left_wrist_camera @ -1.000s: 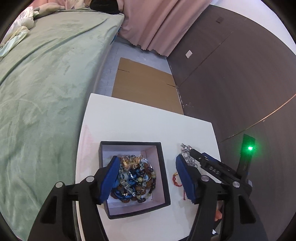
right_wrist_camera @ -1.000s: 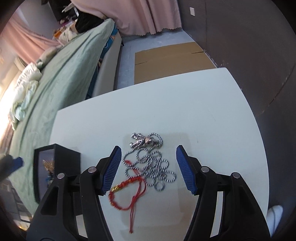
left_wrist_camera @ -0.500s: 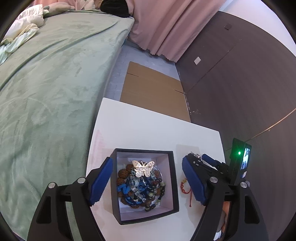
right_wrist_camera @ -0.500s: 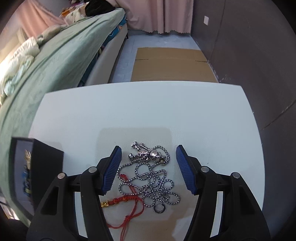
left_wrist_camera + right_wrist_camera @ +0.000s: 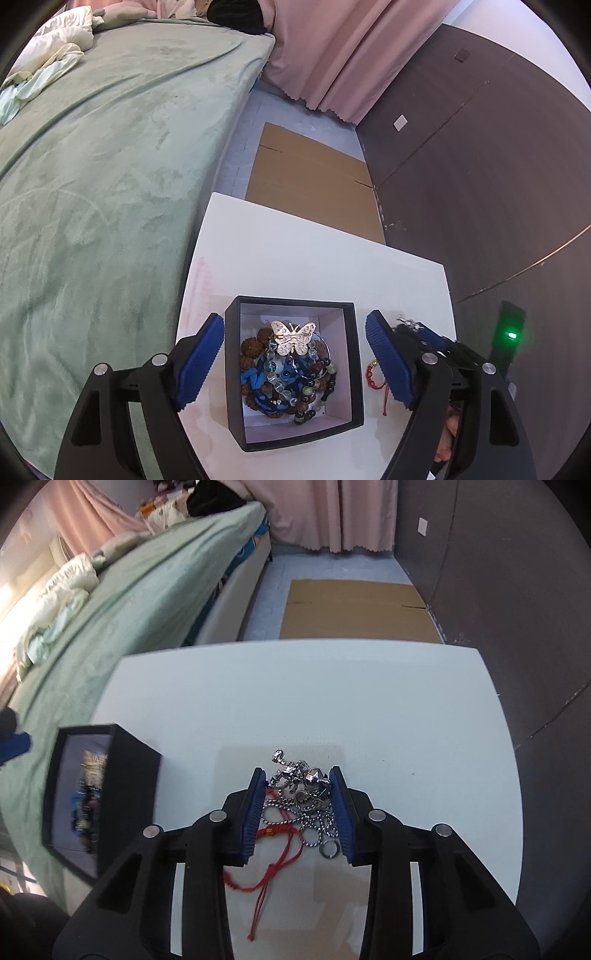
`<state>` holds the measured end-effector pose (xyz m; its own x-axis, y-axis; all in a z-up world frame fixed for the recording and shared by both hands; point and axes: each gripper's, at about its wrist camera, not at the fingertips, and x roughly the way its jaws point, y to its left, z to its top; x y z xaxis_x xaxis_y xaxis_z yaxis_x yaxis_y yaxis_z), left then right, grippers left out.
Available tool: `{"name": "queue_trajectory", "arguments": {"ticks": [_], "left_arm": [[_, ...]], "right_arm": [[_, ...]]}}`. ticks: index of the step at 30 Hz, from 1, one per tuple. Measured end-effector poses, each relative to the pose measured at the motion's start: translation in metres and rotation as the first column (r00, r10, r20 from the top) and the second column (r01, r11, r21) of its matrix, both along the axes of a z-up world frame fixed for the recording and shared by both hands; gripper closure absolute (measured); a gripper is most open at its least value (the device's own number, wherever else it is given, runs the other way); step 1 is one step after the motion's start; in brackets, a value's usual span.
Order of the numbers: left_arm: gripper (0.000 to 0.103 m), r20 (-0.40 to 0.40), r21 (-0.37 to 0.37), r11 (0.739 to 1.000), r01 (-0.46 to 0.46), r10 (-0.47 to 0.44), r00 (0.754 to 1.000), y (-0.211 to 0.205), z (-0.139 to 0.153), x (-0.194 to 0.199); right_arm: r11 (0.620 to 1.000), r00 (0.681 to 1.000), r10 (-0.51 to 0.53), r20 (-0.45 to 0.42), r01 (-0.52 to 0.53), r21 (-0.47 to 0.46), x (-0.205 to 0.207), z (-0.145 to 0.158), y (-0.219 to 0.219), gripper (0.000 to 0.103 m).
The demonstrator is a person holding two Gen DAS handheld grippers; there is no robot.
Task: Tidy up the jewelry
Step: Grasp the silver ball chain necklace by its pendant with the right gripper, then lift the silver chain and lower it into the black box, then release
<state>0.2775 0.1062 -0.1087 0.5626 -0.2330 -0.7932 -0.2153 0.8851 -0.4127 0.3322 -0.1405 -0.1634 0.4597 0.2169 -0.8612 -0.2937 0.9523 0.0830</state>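
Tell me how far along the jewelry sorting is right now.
Mostly done: the black square box already holds beaded bracelets with a gold butterfly brooch on top. In hand: the right claw is closing around the silver chain necklace on the white table, apparently catching the red cord bracelet too. Left: moving both into the box. The left claw hovers open.

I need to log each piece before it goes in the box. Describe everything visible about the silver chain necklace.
The silver chain necklace is a braided metal chain, shiny, heaped in loose loops on the white table. A small figure-shaped silver pendant lies at its far end, a plain ring at its near end. It lies between the narrowed blue pads of the right gripper, and the red cord bracelet tangles with it at the left.
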Motion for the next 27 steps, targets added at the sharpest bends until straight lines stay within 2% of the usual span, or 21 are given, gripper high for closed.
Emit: {"name": "queue_trajectory", "arguments": {"ticks": [7, 12, 14, 27], "left_arm": [[0.026, 0.009, -0.036, 0.999, 0.002, -0.002, 1.000, 0.004, 0.001, 0.000], [0.016, 0.028, -0.029, 1.000, 0.008, -0.007, 1.000, 0.004, 0.006, -0.002], [0.009, 0.040, -0.033, 0.999, 0.002, 0.000, 0.999, 0.006, 0.009, -0.004], [0.009, 0.085, -0.102, 0.994, -0.037, 0.045, 0.995, 0.025, 0.023, -0.010]], "right_arm": [[0.998, 0.998, -0.007, 0.067, 0.003, 0.060, -0.019, 0.036, -0.004, 0.067], [0.998, 0.989, -0.017, 0.149, 0.008, 0.056, -0.030, 0.070, 0.001, 0.067], [0.999, 0.985, -0.012, 0.175, 0.005, 0.039, -0.035, 0.084, 0.005, 0.067], [0.999, 0.930, 0.043, 0.366, -0.041, -0.014, -0.065, 0.191, 0.037, 0.067]]}}
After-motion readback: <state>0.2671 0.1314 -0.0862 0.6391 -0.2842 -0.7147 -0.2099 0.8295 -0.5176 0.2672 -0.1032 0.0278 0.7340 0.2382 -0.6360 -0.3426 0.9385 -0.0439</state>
